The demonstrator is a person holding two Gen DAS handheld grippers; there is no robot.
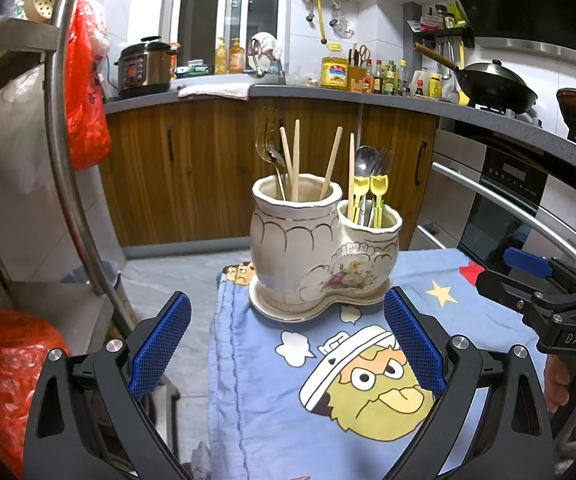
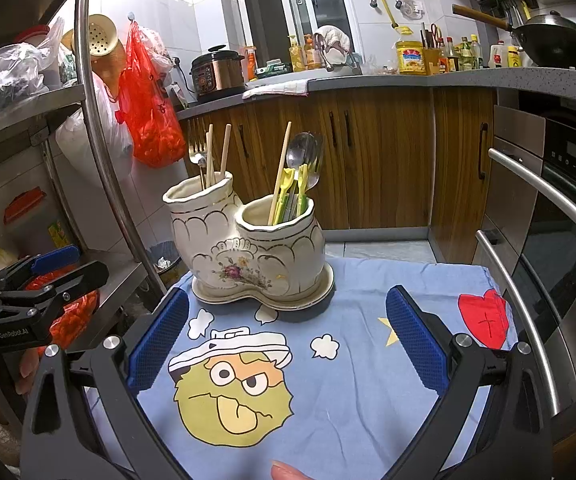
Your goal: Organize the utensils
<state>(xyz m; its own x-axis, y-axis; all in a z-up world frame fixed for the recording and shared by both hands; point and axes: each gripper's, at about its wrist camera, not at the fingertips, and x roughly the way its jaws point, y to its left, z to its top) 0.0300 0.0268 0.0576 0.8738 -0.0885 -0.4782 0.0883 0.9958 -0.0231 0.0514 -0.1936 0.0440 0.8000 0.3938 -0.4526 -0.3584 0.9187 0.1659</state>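
Kitchen cabinets and a grey counter close off the background, and below them my work surface is a small table under a blue cartoon cloth (image 1: 256, 380). Starting at my left gripper (image 1: 288, 344), its blue pads are spread wide with nothing between them; my right gripper (image 2: 288, 340) is spread just as wide and equally empty. Straight ahead of both, near the far edge of the cloth, stands the cream ceramic double-pot utensil holder (image 1: 308, 248) on its saucer. Its taller pot (image 1: 294, 240) carries a gold fork (image 1: 266, 148), a small spoon and three wooden chopsticks (image 1: 296, 160); its shorter pot (image 1: 372, 236) carries one chopstick, a steel spoon (image 1: 364, 160), a dark fork and yellow plastic utensils (image 1: 370, 192). Every handle stands near upright, so I judge any pick must come from above, pads either side of a shaft. The taller pot sits dead ahead of my left claw and the shorter one nearer my right, which suits splitting the work that way. The lone chopstick in the shorter pot looks like the odd one out, though I can't be sure. The right wrist view shows the shorter pot's contents unobstructed and a fingertip at the bottom edge; the left view alone shows the right gripper side-on.
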